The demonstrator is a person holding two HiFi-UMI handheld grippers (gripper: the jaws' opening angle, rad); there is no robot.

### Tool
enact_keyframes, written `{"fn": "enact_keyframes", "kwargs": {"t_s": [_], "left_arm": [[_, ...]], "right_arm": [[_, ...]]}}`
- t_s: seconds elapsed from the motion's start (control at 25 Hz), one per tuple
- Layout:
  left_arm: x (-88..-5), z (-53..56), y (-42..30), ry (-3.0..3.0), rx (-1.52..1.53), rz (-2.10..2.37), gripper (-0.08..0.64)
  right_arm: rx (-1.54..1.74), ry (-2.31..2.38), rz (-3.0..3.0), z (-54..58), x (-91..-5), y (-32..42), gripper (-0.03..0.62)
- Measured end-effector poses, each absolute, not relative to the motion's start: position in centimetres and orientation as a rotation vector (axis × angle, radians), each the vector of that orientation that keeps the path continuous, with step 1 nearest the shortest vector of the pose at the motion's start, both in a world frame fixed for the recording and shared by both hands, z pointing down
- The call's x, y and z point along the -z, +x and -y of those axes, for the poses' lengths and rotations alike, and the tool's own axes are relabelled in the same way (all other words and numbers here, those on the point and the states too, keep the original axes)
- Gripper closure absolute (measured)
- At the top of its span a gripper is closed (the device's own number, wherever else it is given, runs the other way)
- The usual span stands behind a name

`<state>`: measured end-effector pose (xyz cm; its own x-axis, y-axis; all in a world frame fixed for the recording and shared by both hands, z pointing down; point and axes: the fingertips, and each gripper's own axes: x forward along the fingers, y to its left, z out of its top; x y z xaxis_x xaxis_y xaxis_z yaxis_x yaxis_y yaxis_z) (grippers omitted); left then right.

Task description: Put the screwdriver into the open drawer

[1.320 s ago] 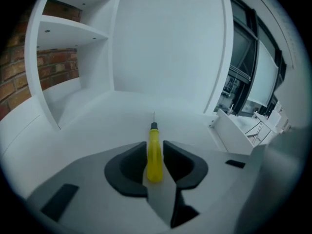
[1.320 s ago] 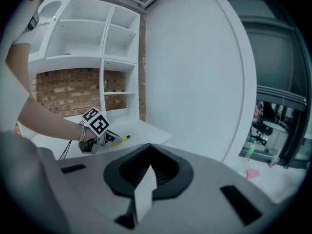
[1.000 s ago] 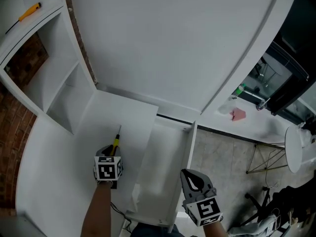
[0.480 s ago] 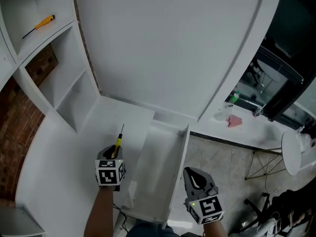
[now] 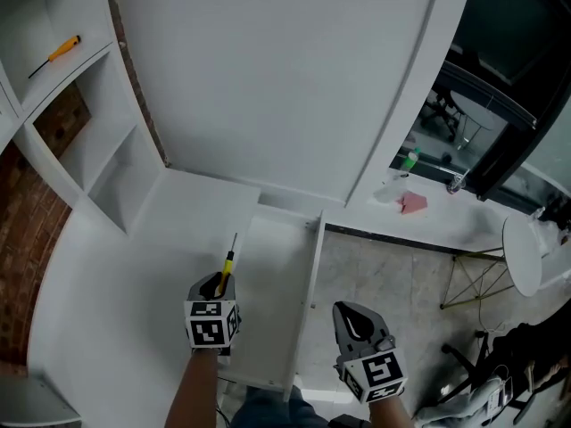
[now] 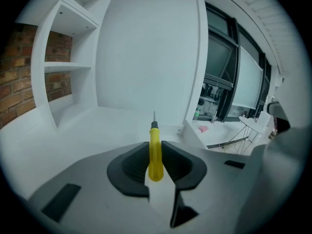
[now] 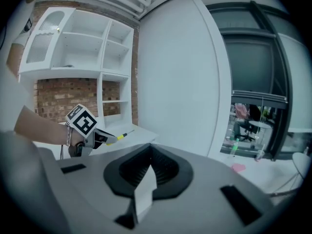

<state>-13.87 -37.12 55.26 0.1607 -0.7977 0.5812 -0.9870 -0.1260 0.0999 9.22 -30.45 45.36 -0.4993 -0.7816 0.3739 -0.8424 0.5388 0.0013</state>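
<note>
screwdriver [image 6: 155,155] | handle pinched between jaws of left gripper [image 5: 219,285]; shaft protruding forward

A broad white curved panel [image 5: 294,69] fills the centre and top of the head view. At the left, white open shelving [image 5: 94,163] stands against a red brick wall [image 5: 22,239]. Dark windows [image 5: 513,87] occupy the upper right. Grey mottled floor [image 5: 384,279] shows at lower right, near a round white table [image 5: 520,261].
</note>
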Motion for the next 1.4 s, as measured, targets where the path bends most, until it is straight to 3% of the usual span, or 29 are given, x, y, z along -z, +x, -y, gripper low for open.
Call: {"fn": "enact_keyframes", "kwargs": {"t_s": [0.52,1.0,1.4], "left_arm": [[-65.2,34.5,-6.4,1.93,-0.678,1.462,0.471],[-75.0,31.8,-4.5,1.805,-0.849,1.318,0.471],[-77.0,31.6,-4.4,1.713,-0.817,1.314,0.464]], "right_arm": [[-0.363,1.373,2.385,29.0,-50.0,11.6,0.581],[-0.42,1.388,2.309,28.1,-52.6,13.0,0.581],[-0.403,1.397,2.29,28.4,-52.5,12.5,0.581]]}}
